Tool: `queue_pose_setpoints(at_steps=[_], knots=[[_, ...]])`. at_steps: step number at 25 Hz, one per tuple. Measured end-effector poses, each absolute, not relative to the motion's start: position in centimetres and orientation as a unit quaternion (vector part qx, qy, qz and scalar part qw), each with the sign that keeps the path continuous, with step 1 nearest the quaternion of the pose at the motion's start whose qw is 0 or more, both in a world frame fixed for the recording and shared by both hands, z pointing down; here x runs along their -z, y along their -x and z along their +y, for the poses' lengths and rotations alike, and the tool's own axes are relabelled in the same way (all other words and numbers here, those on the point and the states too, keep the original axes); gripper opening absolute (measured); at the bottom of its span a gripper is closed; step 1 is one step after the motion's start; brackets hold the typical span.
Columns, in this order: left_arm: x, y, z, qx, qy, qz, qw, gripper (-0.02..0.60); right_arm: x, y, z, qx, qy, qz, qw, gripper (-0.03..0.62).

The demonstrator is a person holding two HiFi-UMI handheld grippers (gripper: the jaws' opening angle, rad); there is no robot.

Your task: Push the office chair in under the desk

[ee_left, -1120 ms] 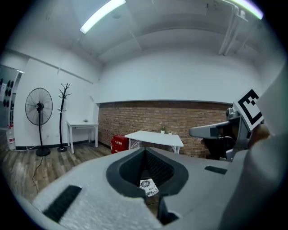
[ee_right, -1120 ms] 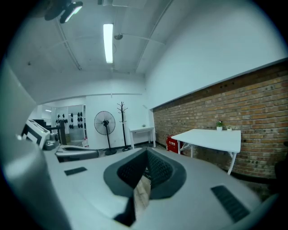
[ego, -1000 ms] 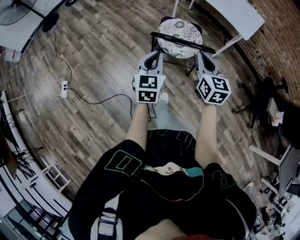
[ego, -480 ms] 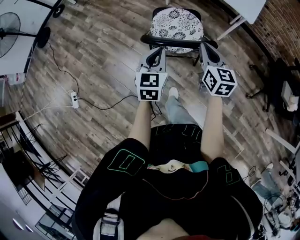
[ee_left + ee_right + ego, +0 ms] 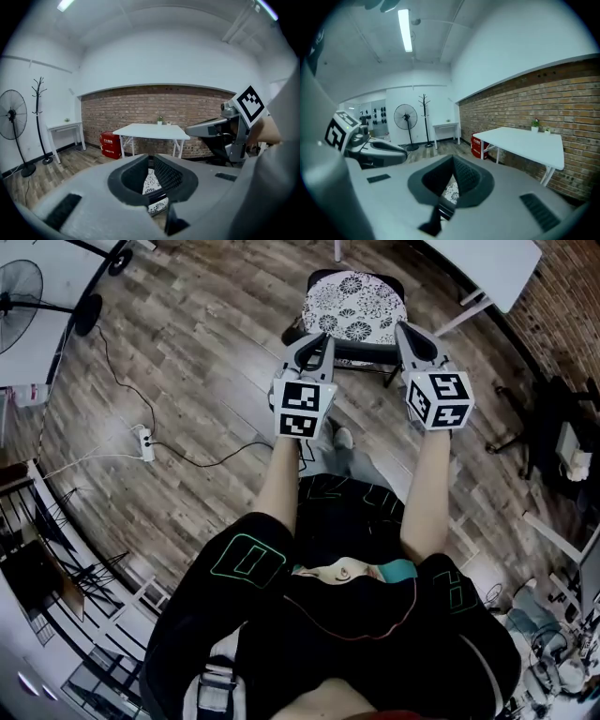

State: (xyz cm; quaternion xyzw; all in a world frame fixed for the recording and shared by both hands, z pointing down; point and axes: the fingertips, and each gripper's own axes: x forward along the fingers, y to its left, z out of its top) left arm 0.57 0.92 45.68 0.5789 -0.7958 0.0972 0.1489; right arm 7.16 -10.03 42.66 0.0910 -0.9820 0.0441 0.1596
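Stands behind the office chair (image 5: pixel 354 315), both arms stretched toward 12 o'clock in the head view. Lays the left claw (image 5: pixel 322 341) over the left end of the chair's black back bar (image 5: pixel 366 351) and the right claw (image 5: pixel 406 332) over its right end. Holds both claws narrow, tips pinched together with nothing between them. Looks, in each gripper view, through the slot behind the tips onto the bar and a strip of the floral seat cushion (image 5: pixel 151 182). Cannot tell whether pressing on the bar or hovering just above it.

Finds the chair short of the white worktop (image 5: pixel 487 268) at 1 o'clock: seat out on the open wood floor (image 5: pixel 206 343), left of the worktop's slanted leg (image 5: pixel 461 315), not beneath the top.

Against a second ago: has stepped forward, so that the power strip (image 5: pixel 143 439) at 9 o'clock lies lower in the head view. Reaches farther across the bar than then, when the tips only just met it. Shows the bar nearly level, where it ran tilted from 10 to 4 o'clock. Same pinched claws then as now.
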Motion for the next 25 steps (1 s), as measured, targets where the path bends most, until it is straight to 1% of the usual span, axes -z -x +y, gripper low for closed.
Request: queue_pose_setpoints(at_steps=[1,4,7,11,15,20,25], knots=[[-46.2,-0.5,0.8,-0.099,-0.585,-0.789,0.156,0.065,-43.2,-6.9,-9.8,-0.041,-0.080,-0.982,0.168,0.006],[-47.7,0.0,0.4,-0.100,-0.599,-0.775,0.172,0.072,-44.6,-6.1,-9.2,-0.035,-0.050,-0.980,0.190,0.030],[-49.3,-0.6,-0.5,-0.130,-0.627,-0.746,0.182,0.119,-46.2,-6.0,-9.2,-0.022,-0.018,-0.975,0.222,0.058],[-53.0,-2.8,-1.1,-0.210,-0.667,-0.688,0.195,0.177,-49.2,-5.8,-8.7,-0.010,0.055,-0.956,0.287,0.099],[-55.9,-3.7,-0.9,-0.301,-0.683,-0.637,0.192,0.228,-52.3,-6.1,-6.0,0.037,0.158,-0.914,0.372,0.182],[-57.7,-3.3,-1.5,-0.365,-0.685,-0.605,0.179,0.256,-56.0,-7.6,-5.4,0.127,0.186,-0.864,0.451,0.227],[-60.2,-4.0,-2.1,-0.398,-0.700,-0.558,0.203,0.278,-59.0,-8.3,-6.3,0.187,0.180,-0.827,0.498,0.258]])
